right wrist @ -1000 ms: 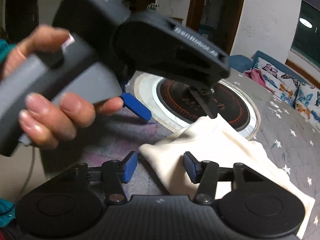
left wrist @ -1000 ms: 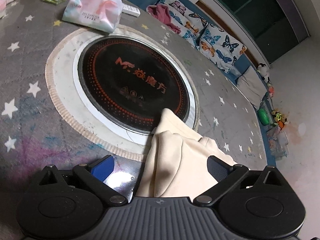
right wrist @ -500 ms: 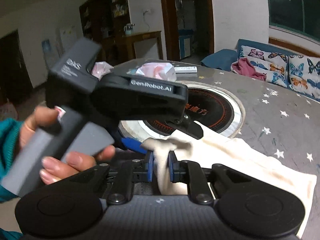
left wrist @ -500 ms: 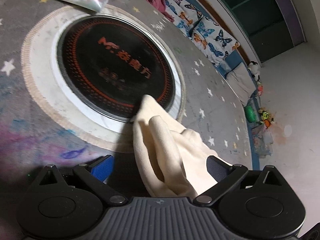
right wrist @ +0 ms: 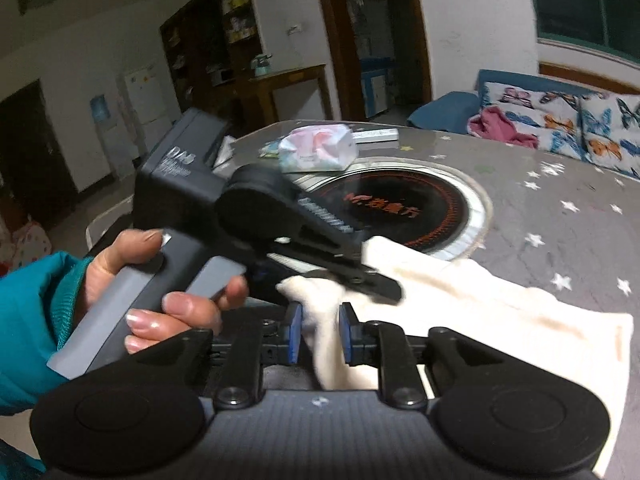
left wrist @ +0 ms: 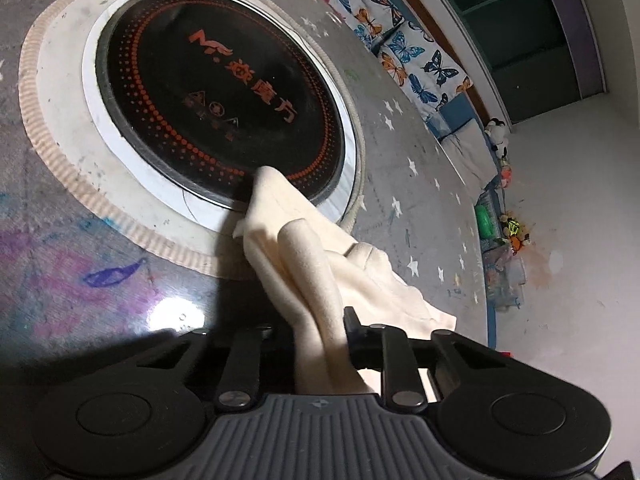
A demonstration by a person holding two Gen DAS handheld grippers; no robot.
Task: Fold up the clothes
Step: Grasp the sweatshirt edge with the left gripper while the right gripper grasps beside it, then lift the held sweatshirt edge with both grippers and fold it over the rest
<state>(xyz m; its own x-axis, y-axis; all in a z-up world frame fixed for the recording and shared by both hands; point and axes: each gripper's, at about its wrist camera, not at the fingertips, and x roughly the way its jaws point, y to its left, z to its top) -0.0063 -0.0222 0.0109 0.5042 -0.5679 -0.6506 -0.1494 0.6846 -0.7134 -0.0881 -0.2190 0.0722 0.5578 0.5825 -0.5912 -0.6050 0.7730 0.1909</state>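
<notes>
I had the left gripper (left wrist: 320, 332) closing on one bunched fold of the cream cloth (left wrist: 304, 264) and the right gripper (right wrist: 318, 334) easing slightly around another, lifting it off the worktop (left wrist: 400, 152) beside the round cooker (left wrist: 224, 96) to fold.

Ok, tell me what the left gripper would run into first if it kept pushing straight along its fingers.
The left gripper, jaws closing on the cream garment, points down toward the table. Past the bunched cloth, it would likely meet the near rim of the round black cooktop; depth is uncertain.
</notes>
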